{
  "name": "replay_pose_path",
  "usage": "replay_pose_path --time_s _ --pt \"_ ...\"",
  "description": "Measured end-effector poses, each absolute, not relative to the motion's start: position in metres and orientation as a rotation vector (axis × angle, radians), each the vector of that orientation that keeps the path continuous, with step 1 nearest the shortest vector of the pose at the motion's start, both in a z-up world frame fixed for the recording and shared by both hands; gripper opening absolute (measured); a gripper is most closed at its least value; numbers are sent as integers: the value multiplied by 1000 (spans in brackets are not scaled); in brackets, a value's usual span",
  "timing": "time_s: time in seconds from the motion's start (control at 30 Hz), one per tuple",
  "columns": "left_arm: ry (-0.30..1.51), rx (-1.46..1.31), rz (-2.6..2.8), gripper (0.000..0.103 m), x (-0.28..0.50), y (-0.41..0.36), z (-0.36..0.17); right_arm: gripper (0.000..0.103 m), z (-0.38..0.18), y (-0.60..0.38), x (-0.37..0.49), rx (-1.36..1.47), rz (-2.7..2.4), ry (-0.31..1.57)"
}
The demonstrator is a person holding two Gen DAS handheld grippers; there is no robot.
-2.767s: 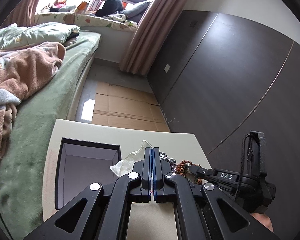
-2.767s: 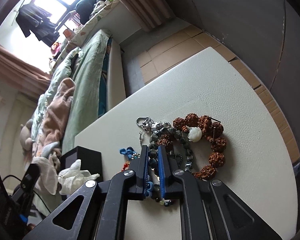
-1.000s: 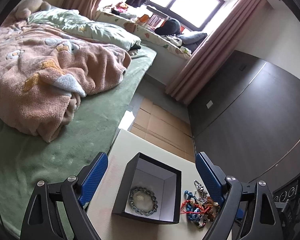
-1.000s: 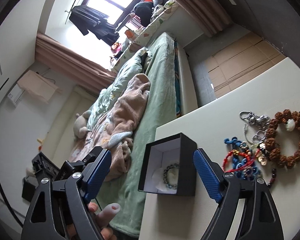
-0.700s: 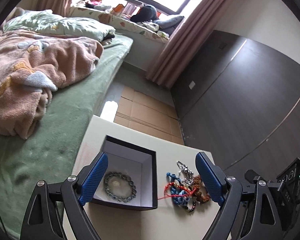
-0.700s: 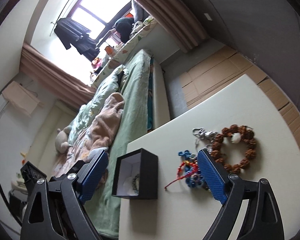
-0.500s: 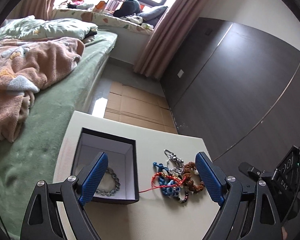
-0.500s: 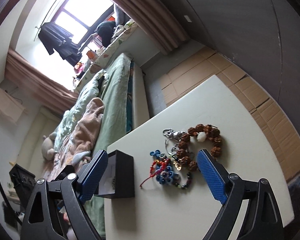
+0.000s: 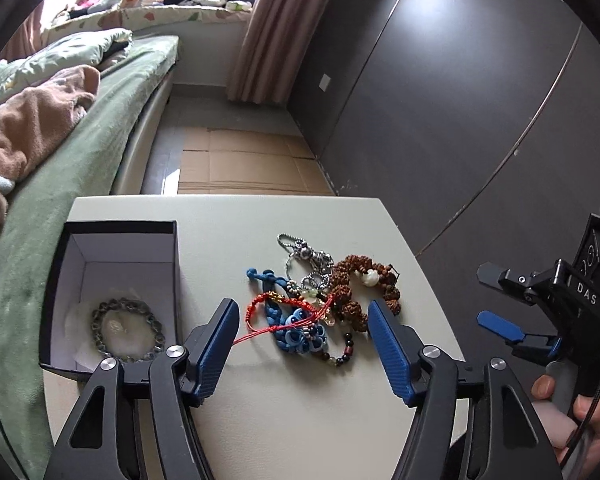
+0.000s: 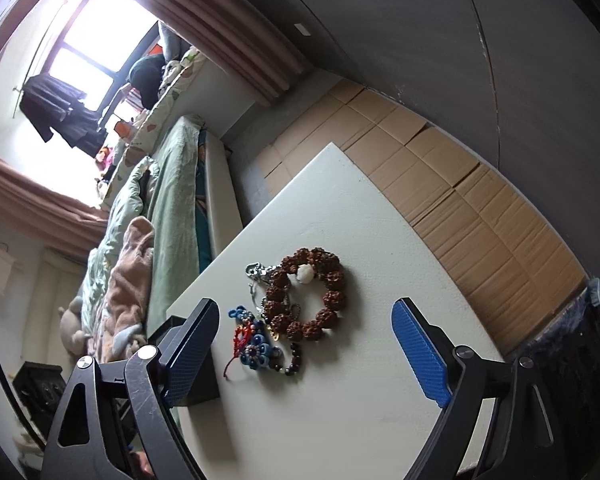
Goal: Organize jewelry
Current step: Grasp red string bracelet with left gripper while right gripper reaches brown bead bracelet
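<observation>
Between picks: one bracelet [image 9: 127,328] lies in the box [image 9: 122,227]; tangled pile [image 9: 320,300] waits right of it.
Left gripper [image 9: 303,346] and right gripper [image 10: 318,346] both gape wide, empty; next, likely single out the red cord [image 9: 278,312].

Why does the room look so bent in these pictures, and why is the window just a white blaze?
Left wrist view: the fisheye lens bows the dark wall panels and table edges, with black corners around the image circle. Right wrist view: the window is blown out white, while the brown bead bracelet on the table stays sharp, in soft, even light.
</observation>
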State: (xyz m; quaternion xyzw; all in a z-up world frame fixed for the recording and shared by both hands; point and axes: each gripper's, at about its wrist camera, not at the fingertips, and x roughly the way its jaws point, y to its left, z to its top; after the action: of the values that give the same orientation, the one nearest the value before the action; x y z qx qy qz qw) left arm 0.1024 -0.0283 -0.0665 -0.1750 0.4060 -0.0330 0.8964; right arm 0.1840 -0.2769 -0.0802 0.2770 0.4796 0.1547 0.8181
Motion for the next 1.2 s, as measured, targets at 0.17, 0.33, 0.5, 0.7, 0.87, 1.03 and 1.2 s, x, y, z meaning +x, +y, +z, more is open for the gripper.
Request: replay_pose_path --time_s 0.17,0.33,0.5,0.7,0.87,1.03,1.2 --pt "902 -353 -82 55 115 -37 -81 87 -86 -285 188 603 306 1042" --pt "952 -281 -69 55 126 -52 -94 86 -84 -284 194 611 311 1050" --pt "985 -203 -48 55 137 -62 -107 86 -87 -286 198 609 309 1055" --pt "1022 -180 -6 32 149 -60 -121 86 -88 -283 204 599 308 1069" --pt "984 -231 -19 7 147 -51 -114 84 -93 -272 208 557 313 1090" --pt "944 -317 -26 5 142 -37 -103 64 -105 -254 214 514 334 1135" --pt "895 -339 -22 4 135 -27 -90 54 -119 -240 222 445 301 1176"
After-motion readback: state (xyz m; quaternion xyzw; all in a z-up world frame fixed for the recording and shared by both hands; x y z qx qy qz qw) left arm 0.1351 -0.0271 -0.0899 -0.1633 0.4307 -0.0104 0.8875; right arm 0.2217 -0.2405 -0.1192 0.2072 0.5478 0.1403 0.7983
